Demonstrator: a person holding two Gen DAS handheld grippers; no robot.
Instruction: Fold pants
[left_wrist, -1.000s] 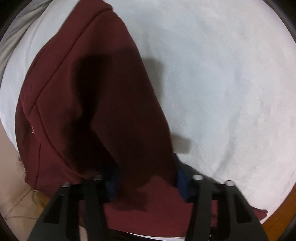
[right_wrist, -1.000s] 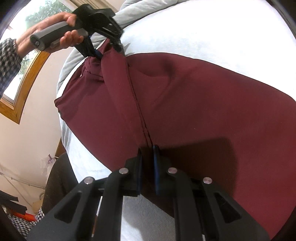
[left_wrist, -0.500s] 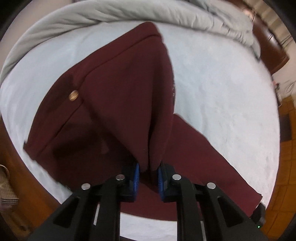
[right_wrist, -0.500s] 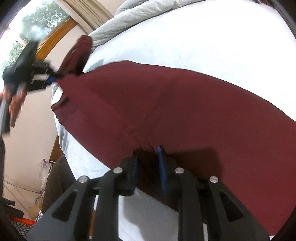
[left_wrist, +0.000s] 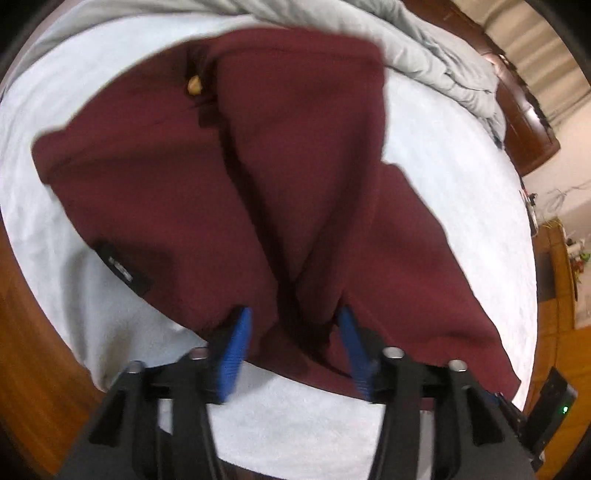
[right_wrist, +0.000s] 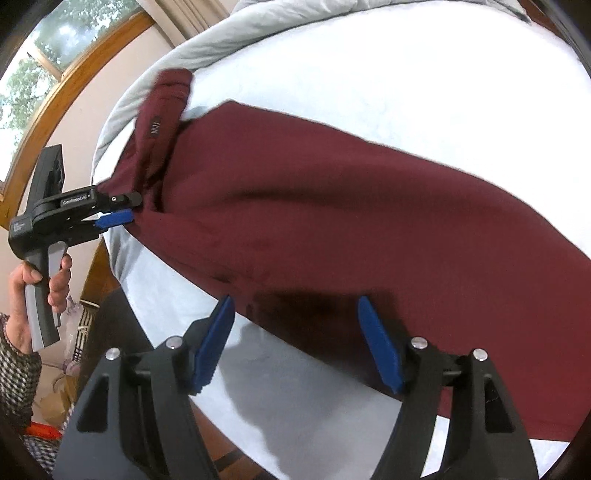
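Dark red pants (left_wrist: 229, 184) lie folded lengthwise on a white bed (left_wrist: 443, 140), the waistband with a brass button (left_wrist: 194, 86) at the far end. My left gripper (left_wrist: 295, 343) is open, blue pads either side of the near cloth edge, which rests loose between them. In the right wrist view the pants (right_wrist: 332, 206) stretch across the bed. My right gripper (right_wrist: 295, 343) is open over the near edge of the cloth and holds nothing. The left gripper (right_wrist: 122, 218) shows there at the pants' left end.
A grey duvet (left_wrist: 424, 48) is bunched along the far side of the bed. A wooden headboard (left_wrist: 524, 110) stands at the right. A window with a wooden frame (right_wrist: 55, 85) and a wall are left of the bed. Bags sit on the floor (right_wrist: 74, 332).
Both grippers were shut on the cloth half a second ago and have opened. The lifted pants have dropped and now lie flatter on the bed.
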